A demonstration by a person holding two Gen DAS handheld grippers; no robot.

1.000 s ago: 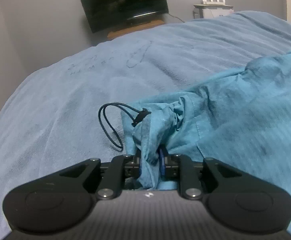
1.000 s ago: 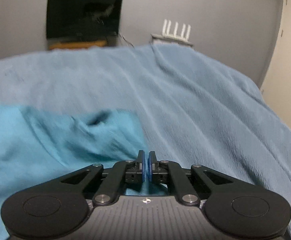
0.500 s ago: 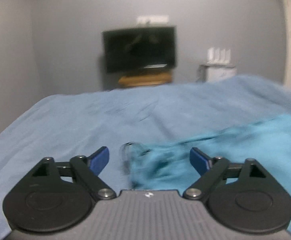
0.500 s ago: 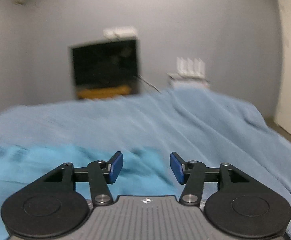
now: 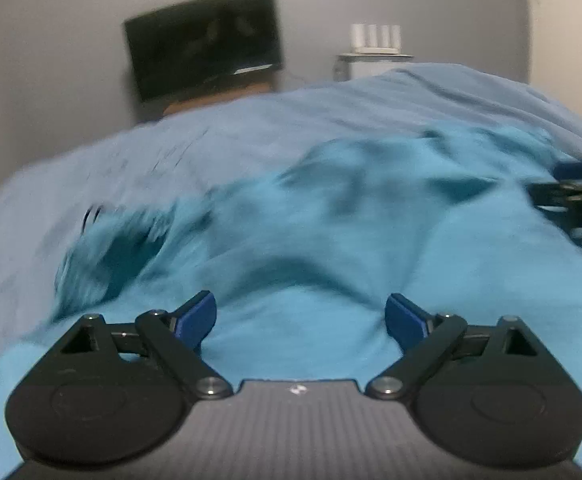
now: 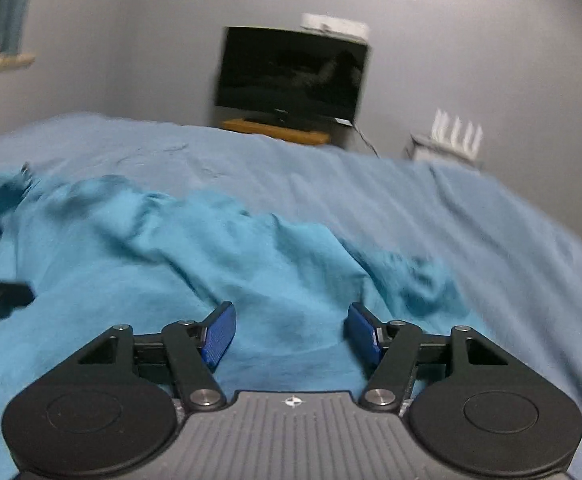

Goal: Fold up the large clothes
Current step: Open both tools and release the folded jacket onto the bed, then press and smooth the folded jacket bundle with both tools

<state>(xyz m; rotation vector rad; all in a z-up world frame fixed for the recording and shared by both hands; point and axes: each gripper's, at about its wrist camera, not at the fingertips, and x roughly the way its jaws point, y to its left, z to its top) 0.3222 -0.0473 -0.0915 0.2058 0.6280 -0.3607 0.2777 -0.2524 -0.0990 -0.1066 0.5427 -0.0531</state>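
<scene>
Both the left gripper [image 5: 299,318] and right gripper [image 6: 290,330] have let go and now gape over the teal garment [image 5: 331,248], dropped rumpled mid-bed [image 6: 371,184], so this fold looks laid, next grasp pending

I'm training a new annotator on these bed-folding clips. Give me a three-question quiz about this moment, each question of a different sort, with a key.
1. True or false: the left hand-held gripper is clamped on the teal garment.
2. Multiple choice: the teal garment lies on (A) a wooden floor, (B) the blue bedspread, (C) a chair.
3. Fill in: against the far wall, beyond the bed, stands a dark ____.

Key:
1. False. Its jaws stand wide apart with nothing between them; the right hand-held gripper is open too.
2. B.
3. Television; its screen is off.
</scene>
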